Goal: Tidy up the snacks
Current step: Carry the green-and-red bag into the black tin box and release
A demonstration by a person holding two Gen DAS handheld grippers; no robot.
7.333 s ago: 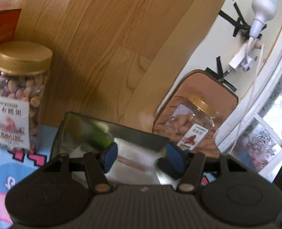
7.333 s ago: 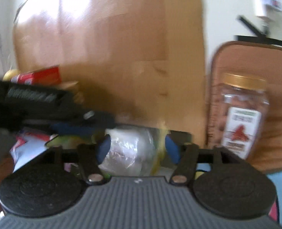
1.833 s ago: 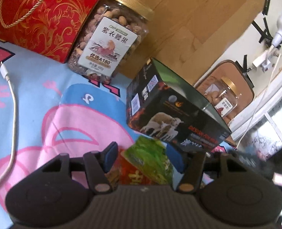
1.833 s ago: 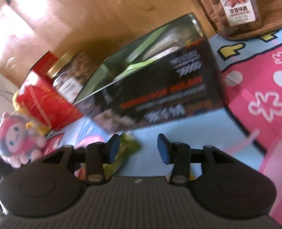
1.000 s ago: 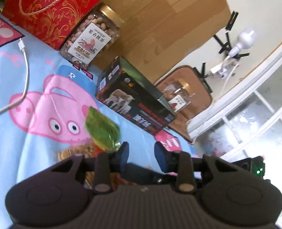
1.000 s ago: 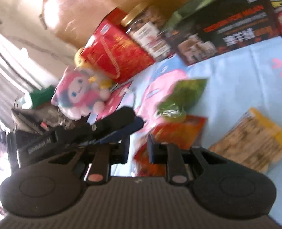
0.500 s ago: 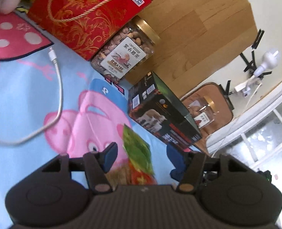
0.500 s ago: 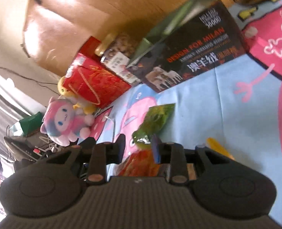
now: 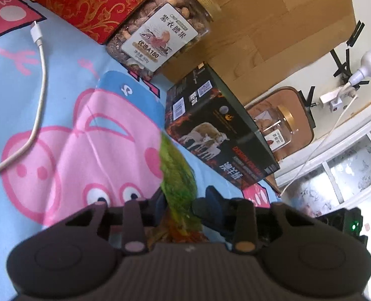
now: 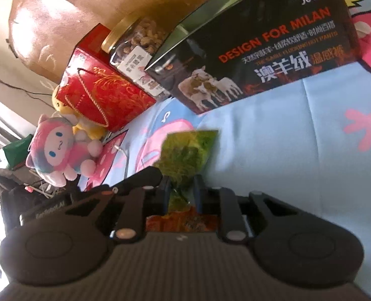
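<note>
A green snack packet [image 9: 176,173] stands tilted on the cartoon blanket [image 9: 60,138], in front of a black open-topped box [image 9: 218,130]. My left gripper [image 9: 182,202] has the packet's lower part between its blue pads, and its jaws are closing onto it. In the right wrist view the same packet [image 10: 188,155] is pinched between the pads of my right gripper [image 10: 181,193], whose jaws are also closing. One of the left gripper's fingers [image 10: 142,179] reaches in beside it. An orange packet [image 10: 182,220] lies under the green one.
A gold-lidded nut jar [image 9: 160,30] and a red gift bag [image 9: 85,0] stand behind the box [image 10: 273,50] against a wooden panel. A second jar [image 9: 275,125] sits on a brown mat. A white cable [image 9: 40,75] crosses the blanket; a plush toy [image 10: 57,150] sits at the left.
Both grippers came forward and down onto the green packet. The left jaws, wide half a second ago, have narrowed around it; the right jaws have narrowed too.
</note>
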